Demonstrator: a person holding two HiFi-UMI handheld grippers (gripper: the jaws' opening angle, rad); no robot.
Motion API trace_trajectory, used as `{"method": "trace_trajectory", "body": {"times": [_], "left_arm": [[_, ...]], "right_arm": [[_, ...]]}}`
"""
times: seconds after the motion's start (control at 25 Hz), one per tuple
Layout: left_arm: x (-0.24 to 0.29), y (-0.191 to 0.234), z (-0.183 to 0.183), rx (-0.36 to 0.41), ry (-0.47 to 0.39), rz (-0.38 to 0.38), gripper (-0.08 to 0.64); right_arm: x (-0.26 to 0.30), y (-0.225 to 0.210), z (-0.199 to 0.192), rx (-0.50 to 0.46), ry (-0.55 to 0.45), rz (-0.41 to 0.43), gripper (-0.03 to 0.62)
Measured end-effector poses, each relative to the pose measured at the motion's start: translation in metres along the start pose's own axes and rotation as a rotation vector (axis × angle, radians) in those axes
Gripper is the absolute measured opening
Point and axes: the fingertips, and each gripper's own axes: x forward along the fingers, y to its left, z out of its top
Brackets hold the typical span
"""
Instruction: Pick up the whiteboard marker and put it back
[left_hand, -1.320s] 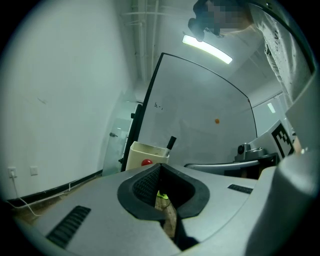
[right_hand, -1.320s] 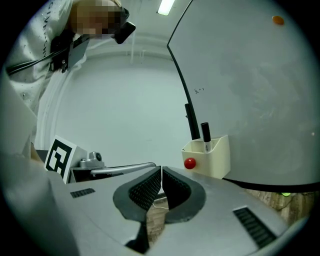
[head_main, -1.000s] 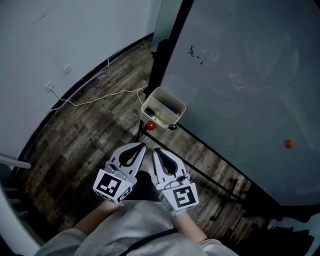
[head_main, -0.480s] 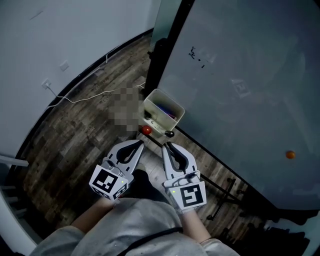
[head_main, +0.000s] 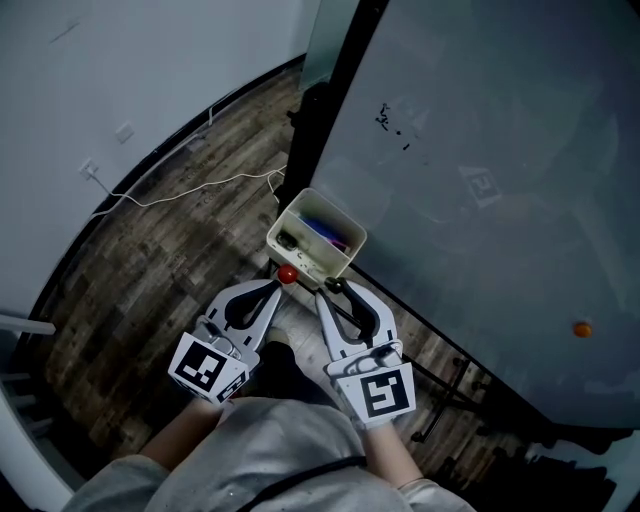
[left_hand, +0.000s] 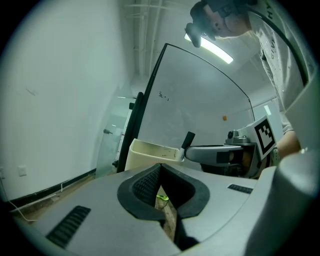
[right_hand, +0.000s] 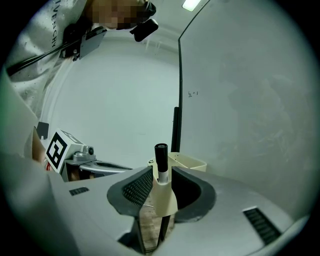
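Both grippers have drawn closer to the cream bin than they were a second ago, and the right gripper has just been opening its jaws around the whiteboard marker.

The right claw's jaws stand spread, one on each side of the marker. The marker stands upright in a cream holder just beside the bin's near wall, black cap uppermost, and the pads do not appear to clamp it. The left gripper is level with the right one at the bin's near side. Its jaws are pressed together at the tips and hold nothing, with only floor showing through the hollow behind them. A red knob on the bin's near wall sits just beside the left tips. The bin sits against the lower edge of the whiteboard.
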Motion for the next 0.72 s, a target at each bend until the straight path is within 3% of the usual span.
{"method": "trace_trajectory", "body": {"times": [0.72], "left_arm": [[0.012, 0.003, 0.007, -0.011, -0.020, -0.014, 0.015]], "right_arm": [[0.013, -0.002, 0.003, -0.012, -0.005, 0.010, 0.099]]}}
